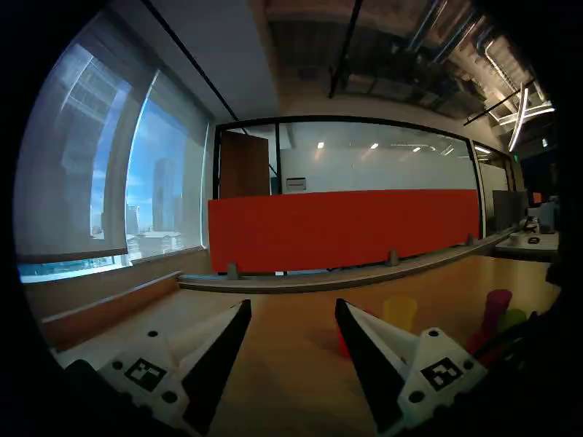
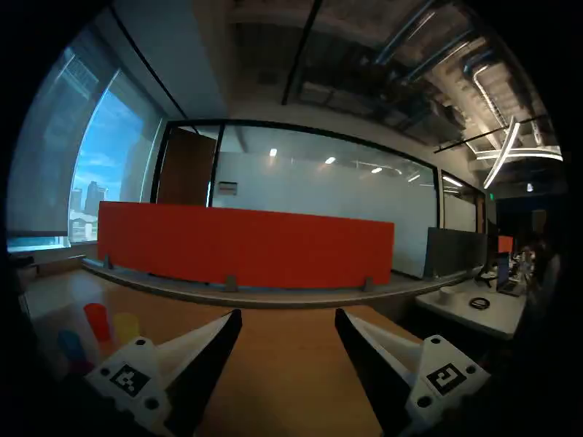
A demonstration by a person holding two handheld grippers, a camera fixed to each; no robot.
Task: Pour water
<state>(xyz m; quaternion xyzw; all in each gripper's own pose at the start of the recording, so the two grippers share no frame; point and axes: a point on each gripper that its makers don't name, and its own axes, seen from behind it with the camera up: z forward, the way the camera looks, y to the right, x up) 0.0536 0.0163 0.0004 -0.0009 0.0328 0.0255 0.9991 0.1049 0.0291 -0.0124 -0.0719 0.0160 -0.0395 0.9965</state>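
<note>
The wooden desk (image 1: 306, 342) runs up to the red partition (image 1: 342, 229) standing along its far edge. Short of the partition, the left gripper (image 1: 291, 304) hovers over the wood with its 2 fingers spread wide, grasping nothing. The right gripper (image 2: 288, 315) is likewise released and empty. The cups stand on the desk before the partition. The left gripper view shows a yellow cup (image 1: 400, 312), a magenta cup (image 1: 498, 306) and a green cup (image 1: 512, 319). The right gripper view shows a red cup (image 2: 96, 320) and a blue cup (image 2: 71, 344), all apart from the fingers.
</note>
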